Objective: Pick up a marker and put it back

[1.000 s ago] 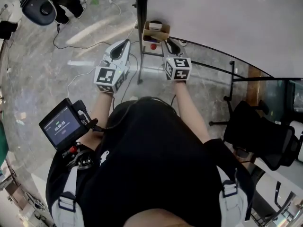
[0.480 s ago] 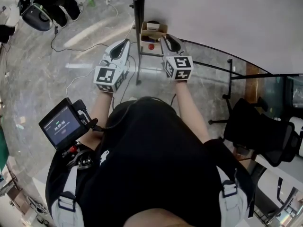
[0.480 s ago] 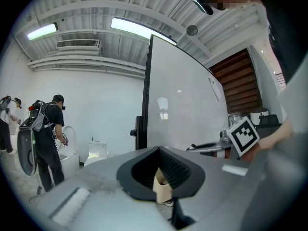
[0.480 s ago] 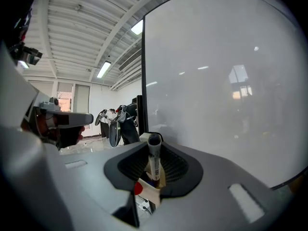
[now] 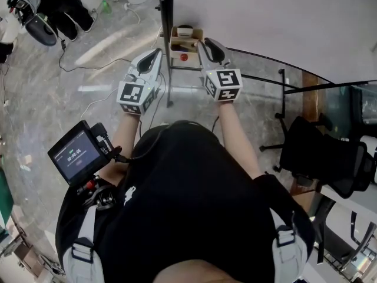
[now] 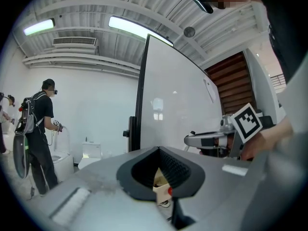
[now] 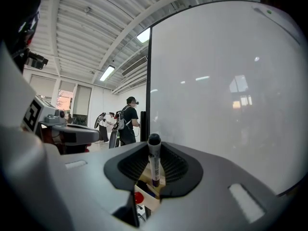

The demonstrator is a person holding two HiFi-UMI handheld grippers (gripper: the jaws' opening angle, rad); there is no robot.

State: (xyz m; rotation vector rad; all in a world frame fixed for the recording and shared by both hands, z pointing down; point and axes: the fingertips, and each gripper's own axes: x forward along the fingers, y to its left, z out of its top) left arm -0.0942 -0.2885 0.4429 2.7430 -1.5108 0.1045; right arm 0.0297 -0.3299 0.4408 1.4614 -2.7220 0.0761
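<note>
The right tongs [image 7: 155,177] are clamped on the marker [image 7: 154,155]. The marker stands straight up between the two black pads [image 7: 179,166]. Its dark cap is on top and its other end points down. Its long side runs up and down.

Right under the marker, and a bit farther away, is a small wooden box [image 7: 147,189]. It has a red thing [image 7: 138,198] inside. From the head view, the box [image 5: 184,40] hangs at the foot of the whiteboard [image 5: 265,16], and the right tongs [image 5: 213,52] are just beside it on its right. So the box is down and a little to the left of the marker. I think the marker needs to go down, low end first, into the box.

The left tongs [image 6: 161,177] are a little apart, and nothing is between them. You can see the box through the gap. They are just left of the box in the head view [image 5: 147,63].

The right hand has the marker, so it is the one for the job. The left hand has nothing to do right now.
</note>
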